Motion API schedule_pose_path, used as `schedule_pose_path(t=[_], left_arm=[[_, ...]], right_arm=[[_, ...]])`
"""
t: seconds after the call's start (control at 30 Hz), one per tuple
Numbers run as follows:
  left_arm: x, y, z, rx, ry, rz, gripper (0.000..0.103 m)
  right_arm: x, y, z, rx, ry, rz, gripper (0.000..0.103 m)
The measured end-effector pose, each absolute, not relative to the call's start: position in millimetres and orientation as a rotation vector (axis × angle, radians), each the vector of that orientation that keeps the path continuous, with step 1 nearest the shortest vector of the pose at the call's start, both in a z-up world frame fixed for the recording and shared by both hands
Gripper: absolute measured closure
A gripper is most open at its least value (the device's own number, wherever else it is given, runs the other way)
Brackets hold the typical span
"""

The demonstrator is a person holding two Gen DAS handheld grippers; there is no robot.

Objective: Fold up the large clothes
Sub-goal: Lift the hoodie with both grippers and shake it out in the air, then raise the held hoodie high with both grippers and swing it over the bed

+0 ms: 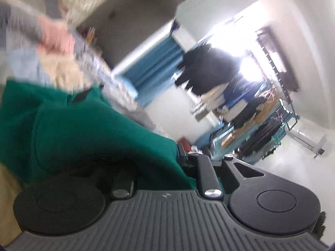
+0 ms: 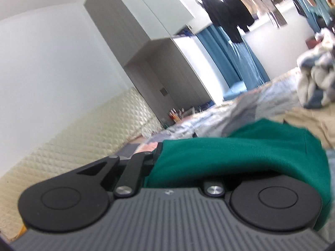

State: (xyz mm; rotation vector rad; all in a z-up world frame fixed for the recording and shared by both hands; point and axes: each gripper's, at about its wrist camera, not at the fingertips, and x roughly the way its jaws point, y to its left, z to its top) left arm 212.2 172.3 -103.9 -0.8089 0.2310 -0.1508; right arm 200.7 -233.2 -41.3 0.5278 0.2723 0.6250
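Green garment (image 1: 88,129) draped over my left gripper (image 1: 178,163) and right gripper (image 2: 159,159), both clamped on it, cloth stretched sideways between them above bed (image 2: 240,108)

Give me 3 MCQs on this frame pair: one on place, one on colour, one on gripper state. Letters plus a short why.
1. Where is the rumpled pile of laundry in the right wrist view?
A. On the bed, upper right
B. On the floor, lower left
C. Hanging from the wardrobe

2. What colour is the garment at the right gripper?
A. Red
B. Green
C. Black

3. What is the left gripper doing?
A. Open, nothing near it
B. Shut on a hanger
C. Shut on the green garment

Answers:
1 A: the pile sits on the patterned bedcover at the upper right.
2 B: the cloth draped over the gripper is plainly green.
3 C: green fabric runs between the closed fingers and drapes over the left one.
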Motion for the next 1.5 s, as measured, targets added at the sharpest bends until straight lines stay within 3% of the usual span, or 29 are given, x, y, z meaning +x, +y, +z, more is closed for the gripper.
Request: schedule_pose_path(t=[0.27,0.53,0.83,1.0,1.17,1.5], left_arm=[[148.3,172.3,11.4,-0.742,0.120,-0.132,0.085],[119.1,165.7,154.0,-0.624,-0.012,-0.137,0.085],[101.6,164.7,332.3,-0.520,-0.092,-0.125,0.088],[111.2,150.3,396.2,-0.458,-0.100,-0.137,0.088],[160.2,135.6,389.5,-0.430,-0.034,-0.116,0.088],[386.5,129.0,218.2,-0.443,0.207,-0.079,0.088]], right_arm=[[175.0,-228.8,34.6,0.437,0.167,0.624,0.087],[162.1,-219.5,152.1,0.334,0.064,0.630,0.087],[144.6,-217.2,285.8,0.284,-0.070,0.637,0.087],[140.4,-224.9,335.7,0.258,-0.150,0.603,0.088],[181.0,-230.2,324.3,0.209,-0.114,0.528,0.088],[360.4,-232.1,178.9,0.239,0.135,0.440,0.087]])
